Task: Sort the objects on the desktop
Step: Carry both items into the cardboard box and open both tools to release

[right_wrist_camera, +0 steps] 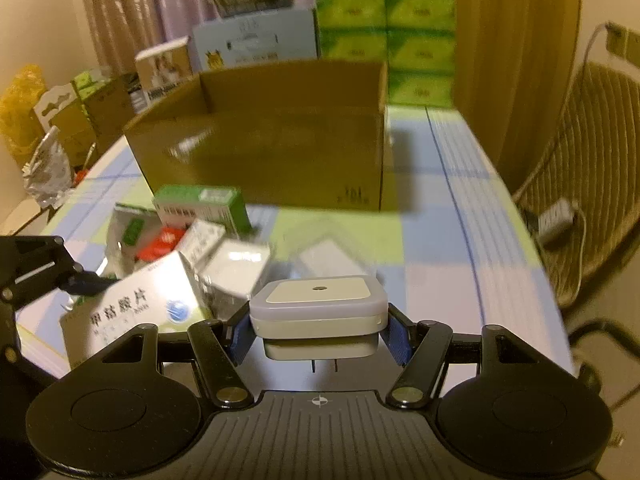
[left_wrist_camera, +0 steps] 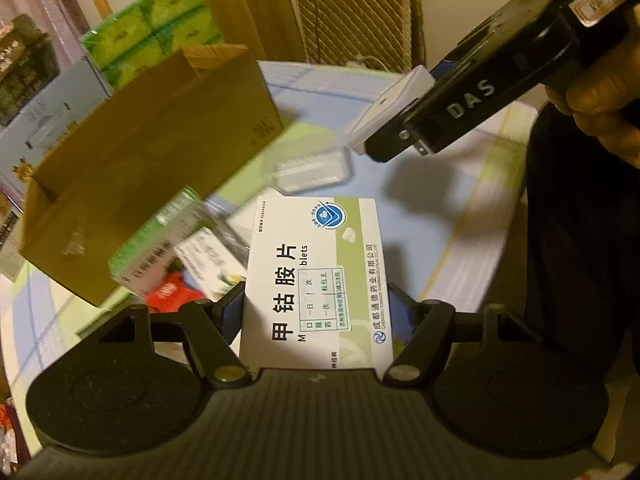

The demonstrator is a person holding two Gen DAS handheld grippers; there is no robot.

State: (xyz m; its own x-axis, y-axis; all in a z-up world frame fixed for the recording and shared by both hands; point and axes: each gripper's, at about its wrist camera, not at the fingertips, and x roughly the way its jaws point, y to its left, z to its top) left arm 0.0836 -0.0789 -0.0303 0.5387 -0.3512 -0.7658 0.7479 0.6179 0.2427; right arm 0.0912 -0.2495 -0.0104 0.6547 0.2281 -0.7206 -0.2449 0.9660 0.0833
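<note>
My left gripper (left_wrist_camera: 316,306) is shut on a white and green tablet box (left_wrist_camera: 316,276), held flat above the table. My right gripper (right_wrist_camera: 320,332) is shut on a white square plug-in adapter (right_wrist_camera: 320,312), prongs pointing back at the camera. In the left wrist view the right gripper (left_wrist_camera: 394,142) comes in from the upper right with the adapter (left_wrist_camera: 394,104), held by a hand. The right wrist view shows the tablet box (right_wrist_camera: 132,312) at the lower left. Several small boxes lie in a pile (right_wrist_camera: 192,240) in front of an open cardboard box (right_wrist_camera: 272,148).
A clear plastic case (right_wrist_camera: 332,260) lies on the checked tablecloth (right_wrist_camera: 432,240) ahead of the adapter. Green tissue packs (right_wrist_camera: 400,40) and other cartons stand behind the cardboard box. A wicker chair with a power strip (right_wrist_camera: 556,220) is beyond the table's right edge.
</note>
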